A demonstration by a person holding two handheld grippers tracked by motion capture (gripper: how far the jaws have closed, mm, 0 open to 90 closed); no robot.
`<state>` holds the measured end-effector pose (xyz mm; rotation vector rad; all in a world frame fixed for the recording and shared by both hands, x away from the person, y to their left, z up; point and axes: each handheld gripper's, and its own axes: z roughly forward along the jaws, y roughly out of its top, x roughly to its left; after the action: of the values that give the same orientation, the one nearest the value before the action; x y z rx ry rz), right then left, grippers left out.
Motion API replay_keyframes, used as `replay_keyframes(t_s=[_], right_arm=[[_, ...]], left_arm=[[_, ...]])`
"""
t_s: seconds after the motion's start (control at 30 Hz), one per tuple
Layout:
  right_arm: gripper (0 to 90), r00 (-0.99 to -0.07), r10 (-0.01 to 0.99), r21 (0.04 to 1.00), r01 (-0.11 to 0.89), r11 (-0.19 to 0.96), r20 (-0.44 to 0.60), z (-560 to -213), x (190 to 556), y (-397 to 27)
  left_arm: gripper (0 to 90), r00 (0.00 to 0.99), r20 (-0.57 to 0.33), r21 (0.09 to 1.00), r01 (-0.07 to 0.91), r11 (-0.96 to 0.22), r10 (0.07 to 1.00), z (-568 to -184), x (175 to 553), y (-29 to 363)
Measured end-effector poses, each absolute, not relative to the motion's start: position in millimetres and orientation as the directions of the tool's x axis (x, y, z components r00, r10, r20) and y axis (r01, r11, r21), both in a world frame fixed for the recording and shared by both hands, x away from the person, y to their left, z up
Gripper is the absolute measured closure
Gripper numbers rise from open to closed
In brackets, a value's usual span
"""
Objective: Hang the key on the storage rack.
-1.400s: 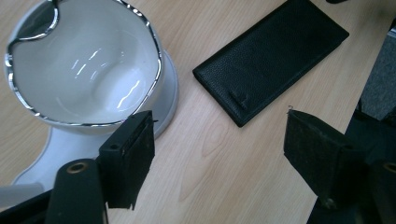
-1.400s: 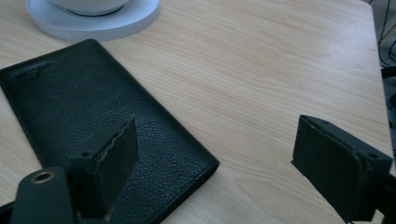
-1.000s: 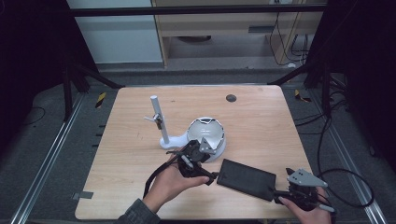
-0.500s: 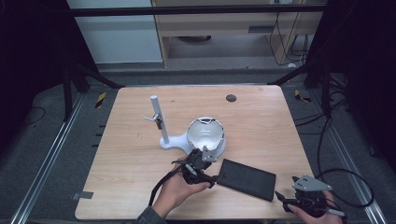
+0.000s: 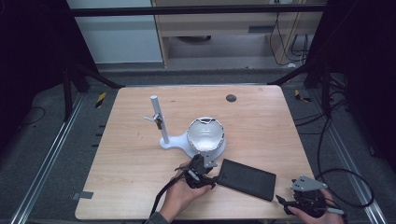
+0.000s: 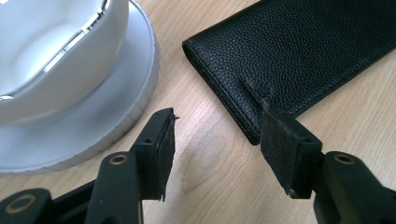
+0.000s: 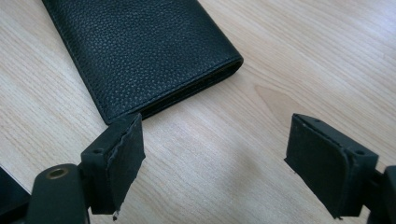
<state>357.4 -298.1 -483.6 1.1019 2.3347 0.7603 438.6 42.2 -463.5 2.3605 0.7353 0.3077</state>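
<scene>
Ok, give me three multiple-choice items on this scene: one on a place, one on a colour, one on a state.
1. The flat black leather wallet lies: A) between the two claws B) inside the bowl C) on the floor
2. The round bowl-shaped stand is: A) red B) white C) green
3. The left claw is: A) shut on the wallet B) open at the wallet's corner C) holding the bowl

A: in the high view the left claw and right claw flank it.
B: white throughout.
B: bare light wooden table shows between its pads.

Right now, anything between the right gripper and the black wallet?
Nothing: bare wood of the table separates the right gripper from the black wallet, clearest in the right gripper view.
</scene>
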Motion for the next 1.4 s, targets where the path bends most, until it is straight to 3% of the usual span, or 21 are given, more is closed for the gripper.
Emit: replay_keyframes(t_s=[0.93,1.23,1.4], right_arm=[[19.8,-0.616,0.771,0.578,0.574,0.580,-0.162,-490,367,-290],[19.6,-0.608,0.782,0.603,0.575,0.554,-0.139,-488,366,-292],[19.1,-0.600,0.791,0.628,0.572,0.528,-0.119,-488,365,-295]], left_arm=[[56.1,0.833,-0.001,0.637,0.427,-0.641,0.554,-478,436,34],[55.0,0.829,-0.018,0.639,0.439,-0.631,0.559,-478,437,36],[49.0,0.826,-0.026,0.643,0.445,-0.623,0.563,-480,437,37]])
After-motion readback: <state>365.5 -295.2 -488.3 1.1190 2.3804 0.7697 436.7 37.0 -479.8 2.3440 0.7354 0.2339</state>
